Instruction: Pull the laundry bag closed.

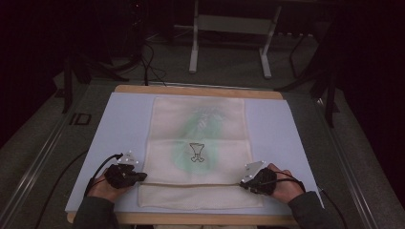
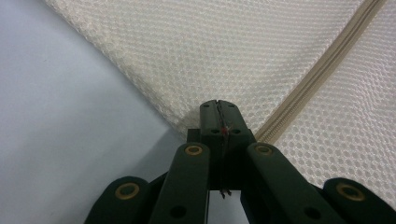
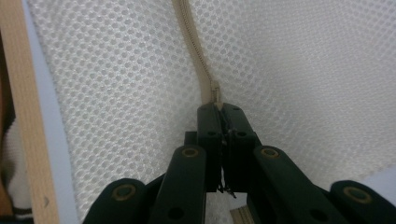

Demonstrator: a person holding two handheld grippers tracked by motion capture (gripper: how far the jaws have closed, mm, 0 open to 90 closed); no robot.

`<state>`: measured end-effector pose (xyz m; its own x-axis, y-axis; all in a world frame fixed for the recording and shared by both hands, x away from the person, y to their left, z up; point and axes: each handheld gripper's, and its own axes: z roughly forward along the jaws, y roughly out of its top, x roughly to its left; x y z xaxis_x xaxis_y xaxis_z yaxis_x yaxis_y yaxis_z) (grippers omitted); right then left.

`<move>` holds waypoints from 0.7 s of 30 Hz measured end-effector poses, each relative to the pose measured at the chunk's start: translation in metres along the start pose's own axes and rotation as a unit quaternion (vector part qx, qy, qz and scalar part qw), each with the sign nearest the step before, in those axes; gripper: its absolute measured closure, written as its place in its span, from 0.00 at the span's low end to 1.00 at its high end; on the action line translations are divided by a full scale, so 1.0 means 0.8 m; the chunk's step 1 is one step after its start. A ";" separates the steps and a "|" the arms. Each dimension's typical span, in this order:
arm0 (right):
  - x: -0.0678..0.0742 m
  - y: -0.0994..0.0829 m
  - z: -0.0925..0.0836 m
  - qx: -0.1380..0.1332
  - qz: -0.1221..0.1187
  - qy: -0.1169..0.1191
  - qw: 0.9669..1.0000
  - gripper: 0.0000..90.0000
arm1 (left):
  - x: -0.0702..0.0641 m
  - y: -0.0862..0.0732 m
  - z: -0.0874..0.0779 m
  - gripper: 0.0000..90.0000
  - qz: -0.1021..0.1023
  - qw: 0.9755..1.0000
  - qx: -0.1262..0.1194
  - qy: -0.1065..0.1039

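A cream mesh bag [image 1: 198,138] lies flat on a pale blue mat [image 1: 124,119]; something with a green print shows faintly through it. A beige zipper [image 1: 191,184] runs across the bag near its front edge. My left gripper [image 1: 142,176] sits at the zipper's left end. Its jaws [image 2: 218,103] are shut on the edge of the mesh [image 2: 233,51], just beside the zipper tape [image 2: 322,70]. At the zipper's right end my right gripper [image 1: 243,183] is shut too. The small zipper pull [image 3: 215,91] runs in between its jaws [image 3: 218,106].
The mat rests on a wooden board [image 1: 200,90] whose edge [image 3: 23,116] also shows beside the bag. A white metal stand [image 1: 229,43] and dark cables [image 1: 150,67] are on the floor beyond the table. Bare mat flanks the bag.
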<state>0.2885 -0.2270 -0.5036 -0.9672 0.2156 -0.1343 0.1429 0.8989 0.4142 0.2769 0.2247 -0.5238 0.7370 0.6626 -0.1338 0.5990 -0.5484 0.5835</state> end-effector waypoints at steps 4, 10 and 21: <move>-0.003 -0.003 0.003 -0.010 0.008 0.002 1.000 0.96 | 0.000 0.000 0.000 1.00 0.000 1.000 0.001 0.001; -0.009 0.000 0.007 -0.012 0.009 0.010 1.000 0.94 | 0.000 0.001 0.000 1.00 0.001 1.000 0.002 0.001; -0.006 0.006 -0.008 -0.020 -0.018 -0.016 1.000 0.97 | 0.000 0.000 0.000 1.00 -0.002 1.000 0.001 -0.001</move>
<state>0.2928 -0.2265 -0.4954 -0.9641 0.1967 -0.1786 0.0992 0.8900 0.4450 0.2772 0.2246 -0.5236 0.7353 0.6638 -0.1368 0.6024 -0.5476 0.5806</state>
